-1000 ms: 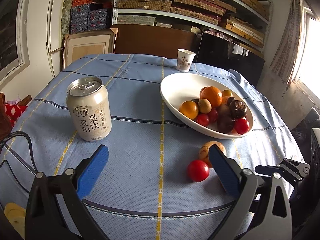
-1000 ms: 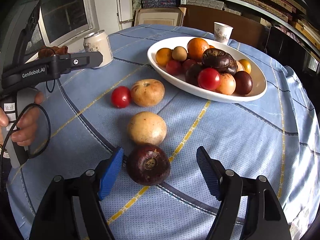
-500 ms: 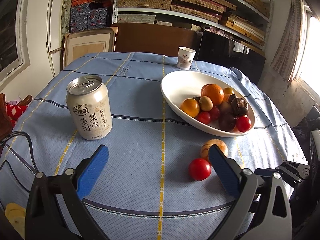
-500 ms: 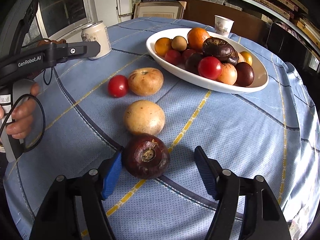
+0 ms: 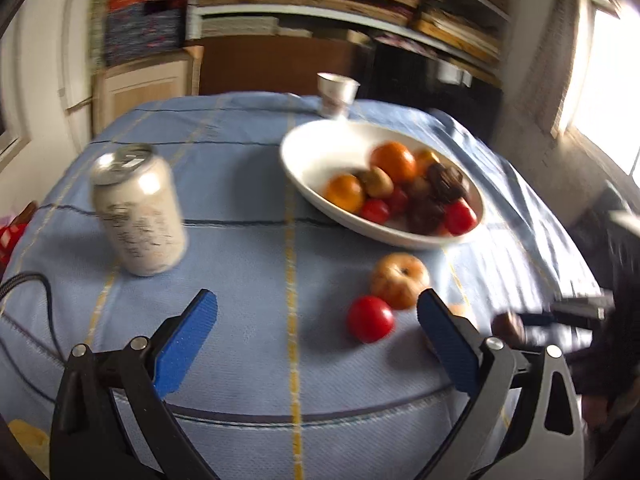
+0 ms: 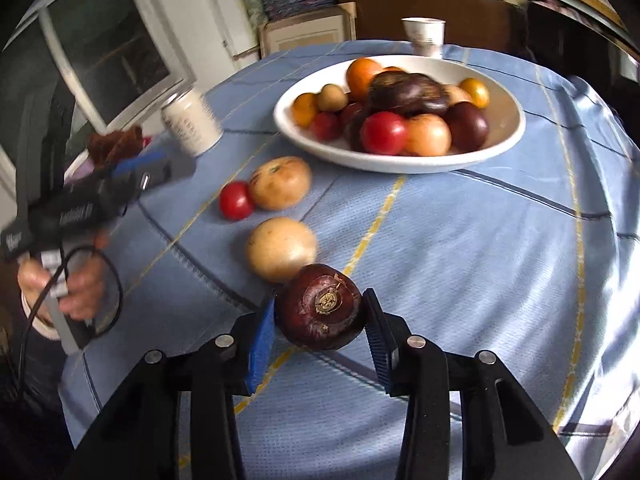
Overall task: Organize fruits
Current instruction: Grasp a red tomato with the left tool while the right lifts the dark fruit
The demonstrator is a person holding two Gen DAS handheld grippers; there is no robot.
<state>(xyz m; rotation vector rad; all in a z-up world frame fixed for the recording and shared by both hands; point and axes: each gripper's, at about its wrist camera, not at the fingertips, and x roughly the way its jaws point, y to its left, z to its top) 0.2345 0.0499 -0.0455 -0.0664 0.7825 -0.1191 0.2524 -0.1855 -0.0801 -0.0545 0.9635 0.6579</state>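
Observation:
My right gripper (image 6: 320, 298) has its jaws closing on a dark maroon fruit (image 6: 320, 314), and both blue pads touch its sides low over the blue tablecloth. Beyond it lie a tan fruit (image 6: 280, 248), another tan fruit (image 6: 280, 182) and a red tomato (image 6: 236, 200). The white bowl (image 6: 400, 166) behind them holds several fruits. My left gripper (image 5: 316, 300) hangs open over the cloth with nothing between its pads; the tomato (image 5: 370, 318) and a tan fruit (image 5: 400, 280) sit just inside its right finger. The maroon fruit (image 5: 508, 324) shows at the right of the left wrist view.
A drink can (image 5: 140, 212) stands at the left of the table and a paper cup (image 5: 338, 90) behind the bowl (image 5: 320, 152). A hand (image 6: 76, 288) holds the left gripper's handle at the table's left edge. Shelves and a cabinet stand behind.
The right jaws have closed in from wide apart until both pads touch the maroon fruit, and that view has rolled. The left view has tilted and blurred; its jaws stay open.

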